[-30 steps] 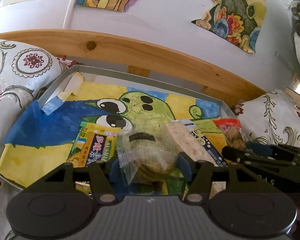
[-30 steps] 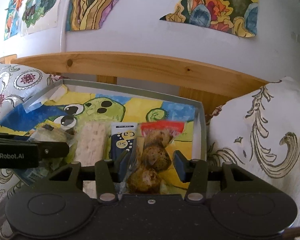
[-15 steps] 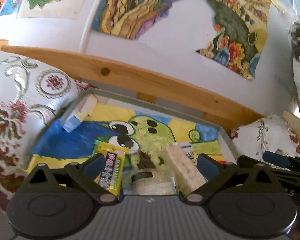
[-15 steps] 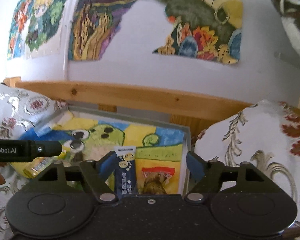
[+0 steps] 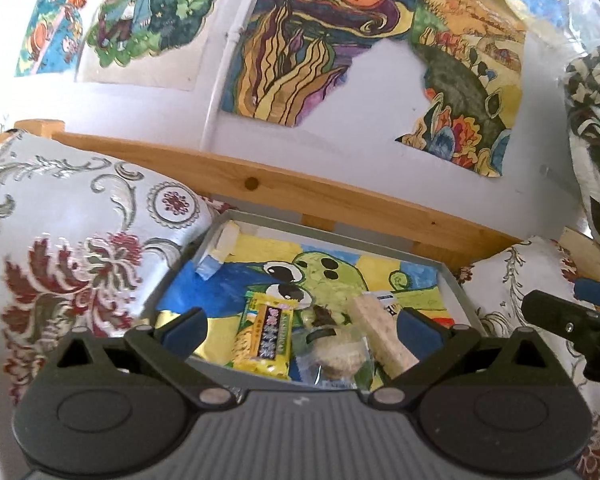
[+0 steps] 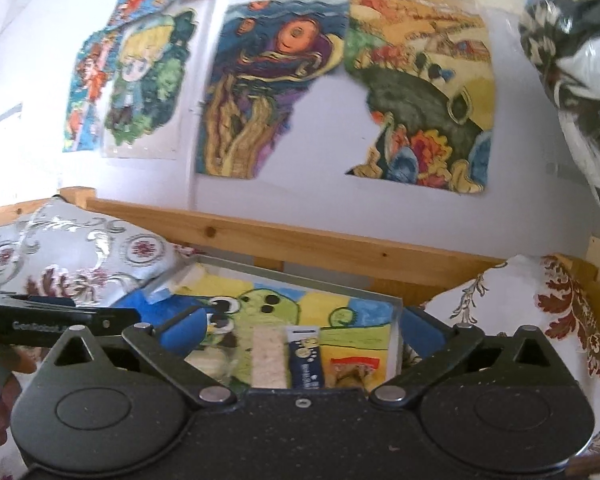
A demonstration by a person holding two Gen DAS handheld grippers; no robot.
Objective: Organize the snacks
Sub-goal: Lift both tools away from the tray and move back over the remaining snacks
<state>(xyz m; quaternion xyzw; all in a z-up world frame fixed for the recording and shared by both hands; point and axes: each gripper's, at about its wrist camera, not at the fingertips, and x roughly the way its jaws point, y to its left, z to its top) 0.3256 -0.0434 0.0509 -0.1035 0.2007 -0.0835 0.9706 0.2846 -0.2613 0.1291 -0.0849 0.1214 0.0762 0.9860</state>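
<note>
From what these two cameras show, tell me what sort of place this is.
Probably a bedroom or a child's room at home: hand-coloured drawings taped to the white wall, a pine bed rail below them, and brocade cushions on either side of the snack tray.

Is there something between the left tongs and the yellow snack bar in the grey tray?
Nothing visible stands in the way. The left tongs are open and hold nothing; the yellow wrapped snack bar lies flat in the grey shallow tray, uncovered, with a clear-wrapped round cookie beside it.
</note>
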